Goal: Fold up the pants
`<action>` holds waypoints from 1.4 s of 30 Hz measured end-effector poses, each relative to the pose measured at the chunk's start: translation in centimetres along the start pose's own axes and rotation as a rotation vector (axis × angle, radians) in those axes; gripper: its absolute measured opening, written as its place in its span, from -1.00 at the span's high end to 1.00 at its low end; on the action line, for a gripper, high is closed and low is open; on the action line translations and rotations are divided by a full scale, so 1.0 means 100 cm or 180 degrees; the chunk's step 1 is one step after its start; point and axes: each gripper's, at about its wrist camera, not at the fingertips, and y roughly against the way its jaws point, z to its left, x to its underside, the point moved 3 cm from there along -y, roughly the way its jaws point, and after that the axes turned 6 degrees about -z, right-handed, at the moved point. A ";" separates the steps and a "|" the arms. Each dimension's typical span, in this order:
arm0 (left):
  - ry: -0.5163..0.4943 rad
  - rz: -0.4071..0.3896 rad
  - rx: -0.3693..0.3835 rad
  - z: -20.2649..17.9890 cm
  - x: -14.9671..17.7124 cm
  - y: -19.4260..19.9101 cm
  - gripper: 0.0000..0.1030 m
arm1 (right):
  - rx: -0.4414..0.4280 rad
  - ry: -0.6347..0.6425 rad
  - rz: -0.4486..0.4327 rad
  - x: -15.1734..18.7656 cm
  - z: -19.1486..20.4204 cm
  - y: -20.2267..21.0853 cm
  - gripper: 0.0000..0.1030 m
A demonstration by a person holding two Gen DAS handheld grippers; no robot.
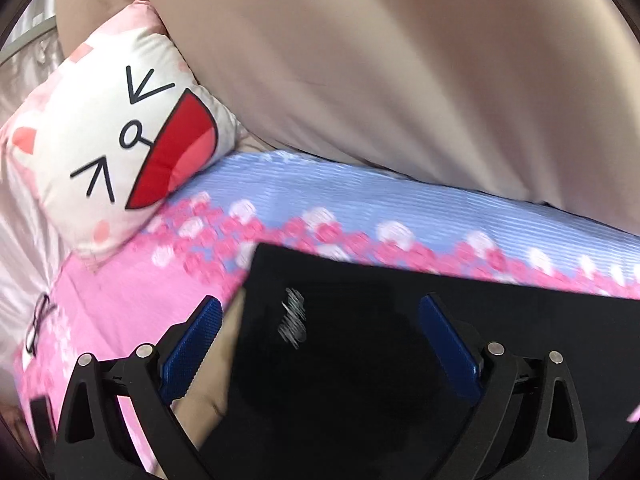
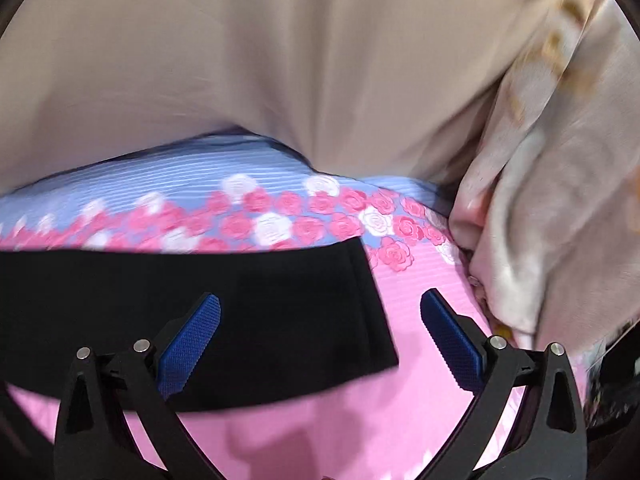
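1. Landmark: the black pants (image 2: 208,320) lie flat on the pink rose-print bedsheet (image 2: 400,408); every position below is given relative to them.
2. Pants position: spread across the sheet as a dark band; the far edge meets the band of pink and white roses where the sheet turns blue; a pale scribbled mark (image 1: 294,318) shows on the fabric in the left wrist view.
3. Left gripper (image 1: 320,340): jaws spread wide, holding nothing; it hovers over the pants' left end, one pad beyond the left edge, the other above the cloth; contact with the fabric cannot be confirmed.
4. Right gripper (image 2: 320,340): jaws spread wide, holding nothing; it straddles the pants' right end, one pad over the cloth, the other over bare sheet beyond the hem.
5. Surroundings: a cat-face pillow (image 1: 120,136) lies beyond the pants' left end; a beige cover (image 2: 280,60) rises behind the far edge; a crumpled pale quilt (image 2: 560,200) sits right of the right end.
6. Risk, judged: closing at the edge may pinch the sheet together with the pants; cause, one pad of each gripper stands off the garment.
7. Risk, judged: gripping a single layer would leave the fold crooked; both views are blurred, so layer count cannot be told.
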 end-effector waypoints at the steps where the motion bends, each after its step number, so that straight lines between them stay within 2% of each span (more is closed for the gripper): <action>1: -0.0011 -0.0020 -0.0085 0.005 -0.004 -0.007 -0.87 | -0.0010 -0.0016 0.0004 -0.005 -0.004 -0.010 -0.91; 4: -0.0054 -0.0003 -0.0184 0.011 -0.009 -0.020 -0.87 | 0.0062 -0.0030 0.0000 -0.014 -0.009 -0.022 -0.91; 6: -0.0089 -0.0074 -0.0204 0.004 -0.007 -0.013 -0.87 | 0.0061 -0.0077 -0.0061 -0.017 -0.006 -0.017 -0.91; 10: -0.0319 -0.0316 -0.0206 -0.034 0.010 0.035 -0.87 | -0.0010 -0.0133 -0.0315 -0.013 0.026 0.040 -0.91; 13: -0.0522 -0.0510 -0.0138 -0.064 0.027 0.077 -0.89 | -0.0075 0.0004 -0.0499 0.009 0.070 0.109 -0.91; 15: -0.0577 -0.0518 -0.0030 -0.086 0.043 0.106 -0.89 | -0.0054 0.0049 -0.0600 0.027 0.095 0.149 -0.91; 16: -0.0573 -0.0458 0.0139 -0.096 0.054 0.121 -0.89 | -0.0099 0.0038 -0.0660 0.040 0.109 0.175 -0.91; 19: -0.0518 -0.0253 0.0522 -0.118 0.078 0.149 -0.89 | -0.0262 -0.0016 -0.0689 0.064 0.136 0.216 -0.91; 22: -0.0541 -0.0298 0.0631 -0.130 0.093 0.174 -0.89 | -0.0294 0.0004 -0.0646 0.089 0.152 0.245 -0.91; 26: -0.0510 -0.0324 0.0722 -0.133 0.109 0.201 -0.89 | -0.0351 -0.0073 -0.0583 0.108 0.154 0.266 -0.91; 33: -0.0476 -0.0323 0.0790 -0.127 0.122 0.225 -0.89 | -0.0397 -0.0092 -0.0570 0.125 0.159 0.288 -0.91; 42: -0.0501 -0.0320 0.0755 -0.122 0.121 0.227 -0.89 | -0.0456 -0.0091 -0.0571 0.127 0.165 0.292 -0.91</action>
